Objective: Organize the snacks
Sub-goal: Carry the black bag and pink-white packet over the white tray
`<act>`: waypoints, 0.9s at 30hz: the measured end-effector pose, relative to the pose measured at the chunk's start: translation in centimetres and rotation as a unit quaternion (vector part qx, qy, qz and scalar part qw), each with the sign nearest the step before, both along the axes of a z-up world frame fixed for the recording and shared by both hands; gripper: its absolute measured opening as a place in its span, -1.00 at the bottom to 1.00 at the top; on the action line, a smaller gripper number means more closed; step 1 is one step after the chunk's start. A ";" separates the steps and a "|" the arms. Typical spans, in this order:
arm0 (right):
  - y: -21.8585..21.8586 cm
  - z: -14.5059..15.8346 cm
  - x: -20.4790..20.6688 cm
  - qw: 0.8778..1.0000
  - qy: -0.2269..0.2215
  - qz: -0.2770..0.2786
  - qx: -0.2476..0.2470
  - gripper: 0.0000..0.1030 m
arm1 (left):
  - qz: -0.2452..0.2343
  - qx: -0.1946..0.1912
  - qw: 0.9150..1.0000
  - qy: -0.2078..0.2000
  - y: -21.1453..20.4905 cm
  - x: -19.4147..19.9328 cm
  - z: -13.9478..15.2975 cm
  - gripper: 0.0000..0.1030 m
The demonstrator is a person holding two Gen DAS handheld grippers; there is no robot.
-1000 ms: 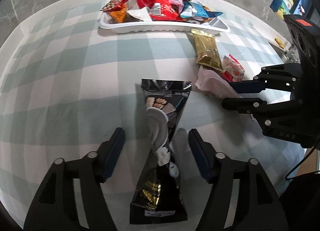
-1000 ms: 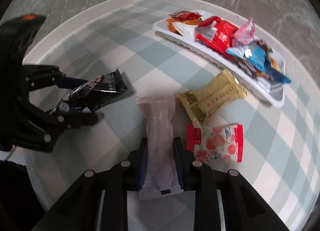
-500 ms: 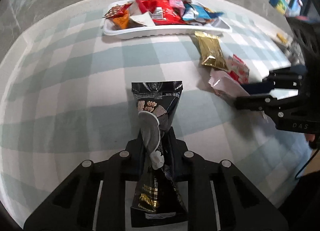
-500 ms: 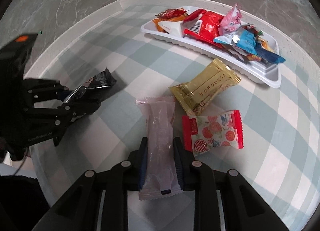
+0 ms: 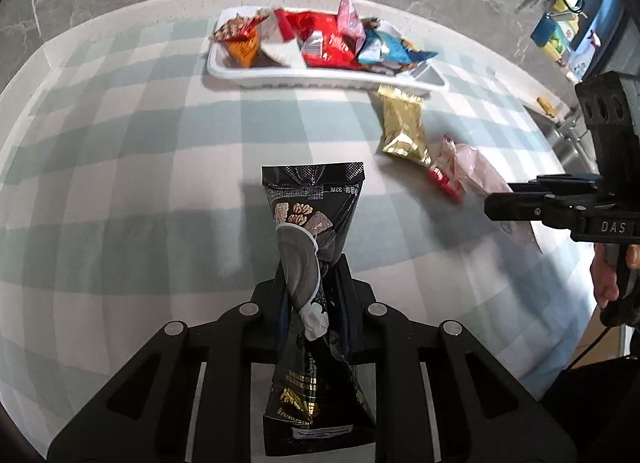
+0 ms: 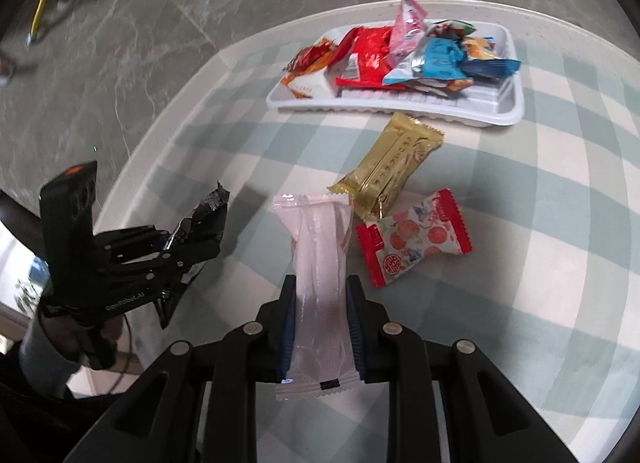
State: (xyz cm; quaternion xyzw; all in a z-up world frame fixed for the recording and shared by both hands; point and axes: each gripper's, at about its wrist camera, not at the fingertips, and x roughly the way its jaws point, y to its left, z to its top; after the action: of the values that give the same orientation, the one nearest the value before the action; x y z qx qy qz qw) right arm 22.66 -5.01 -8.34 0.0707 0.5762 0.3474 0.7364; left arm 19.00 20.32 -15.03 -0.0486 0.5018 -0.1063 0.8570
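Left gripper [image 5: 314, 303] clenched on the crumpled black foil snack pouch [image 5: 310, 223], right gripper [image 6: 320, 323] pinching the pale pink translucent wrapper [image 6: 318, 263], both want a level carry to the heaped white plastic tray [image 6: 400, 105], releasing low.

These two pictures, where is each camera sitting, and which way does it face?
Left wrist: on the left gripper, looking down its fingers at the black snack bag it pinches; the right gripper and a hand show at right.
Right wrist: on the right gripper, facing the pink packet it holds; the left gripper and a sleeve show at left.
Shared: the white tray, gold packet and checked tablecloth.
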 end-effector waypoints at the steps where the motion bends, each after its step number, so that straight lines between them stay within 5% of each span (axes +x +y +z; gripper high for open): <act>1: -0.3 0.2 0.1 1.000 0.002 -0.007 0.005 -0.51 | 0.001 -0.002 1.000 -0.003 0.0 0.1 0.4 -0.67; 27: -2.9 3.3 11.2 0.988 0.014 -0.130 0.082 -0.51 | -0.014 -0.034 0.998 -0.044 1.5 12.7 6.8 -0.67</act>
State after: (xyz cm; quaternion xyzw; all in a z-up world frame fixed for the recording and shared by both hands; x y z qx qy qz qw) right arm 33.88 -7.88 -5.09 0.2101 0.5416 0.2935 0.7592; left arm 31.70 21.77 -8.23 -0.0660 0.4604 -0.1372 0.8746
